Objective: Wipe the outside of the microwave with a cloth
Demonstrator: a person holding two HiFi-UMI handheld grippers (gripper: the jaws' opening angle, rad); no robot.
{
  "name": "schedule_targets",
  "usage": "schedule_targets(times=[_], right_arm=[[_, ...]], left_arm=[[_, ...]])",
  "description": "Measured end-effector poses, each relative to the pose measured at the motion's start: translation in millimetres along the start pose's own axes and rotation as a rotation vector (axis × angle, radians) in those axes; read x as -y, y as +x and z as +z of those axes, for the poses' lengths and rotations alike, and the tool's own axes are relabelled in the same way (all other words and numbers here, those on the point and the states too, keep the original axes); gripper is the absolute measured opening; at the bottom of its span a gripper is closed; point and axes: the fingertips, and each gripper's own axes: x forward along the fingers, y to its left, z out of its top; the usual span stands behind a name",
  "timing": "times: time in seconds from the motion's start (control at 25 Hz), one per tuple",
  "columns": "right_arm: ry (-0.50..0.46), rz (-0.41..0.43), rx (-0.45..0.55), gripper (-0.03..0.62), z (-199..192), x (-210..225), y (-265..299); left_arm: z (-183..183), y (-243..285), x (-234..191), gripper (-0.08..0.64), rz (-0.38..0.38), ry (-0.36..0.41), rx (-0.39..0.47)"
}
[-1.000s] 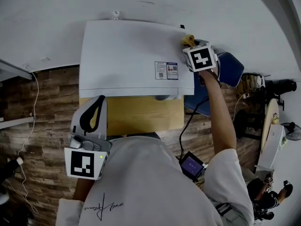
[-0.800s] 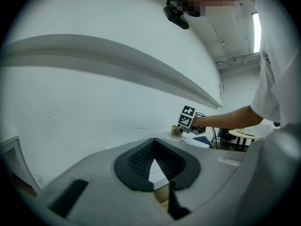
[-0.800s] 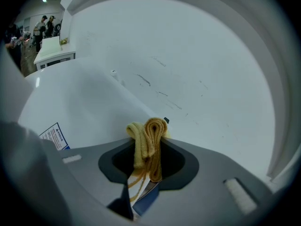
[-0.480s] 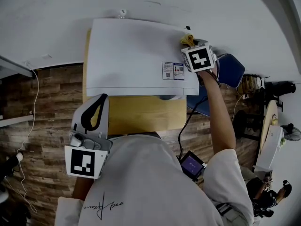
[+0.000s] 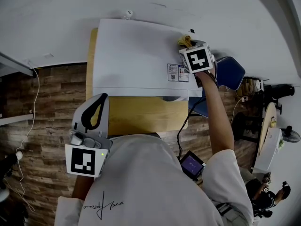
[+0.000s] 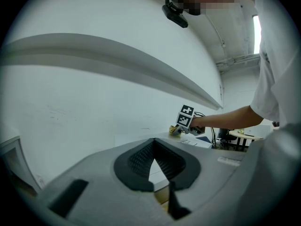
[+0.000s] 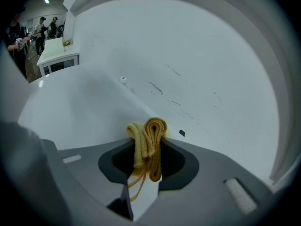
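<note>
The white microwave (image 5: 136, 55) stands on a wooden table (image 5: 141, 117), its flat top facing me. My right gripper (image 5: 187, 44) is shut on a folded yellow cloth (image 5: 185, 41) and presses it onto the top's far right corner. In the right gripper view the cloth (image 7: 148, 142) bulges between the jaws of the right gripper (image 7: 149, 157), over the microwave top (image 7: 84, 112). My left gripper (image 5: 100, 99) hangs near my body at the table's front left, shut on nothing. The left gripper (image 6: 153, 147) looks across the top toward the right gripper (image 6: 186, 119) and the cloth (image 6: 175, 130).
A white wall runs right behind the microwave. A blue chair (image 5: 230, 72) stands to the right of the table. A black cable (image 5: 186, 119) hangs off the table's right edge toward a small screened device (image 5: 192, 165). A printed label (image 5: 178, 72) sits near the top's front right.
The right gripper with the cloth has slid slightly left, from the right edge onto the microwave top. My head view has shifted. The left gripper has stayed put.
</note>
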Motion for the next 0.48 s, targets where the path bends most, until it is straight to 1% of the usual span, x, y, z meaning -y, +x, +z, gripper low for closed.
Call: schedule_targets(times=[0.48], right_arm=[[-0.010,0.020,0.025,0.120,23.4,-28.5,-2.3]], left_arm=[[0.8,-10.7,-14.2,-0.005,0.010,-0.001,0.001]])
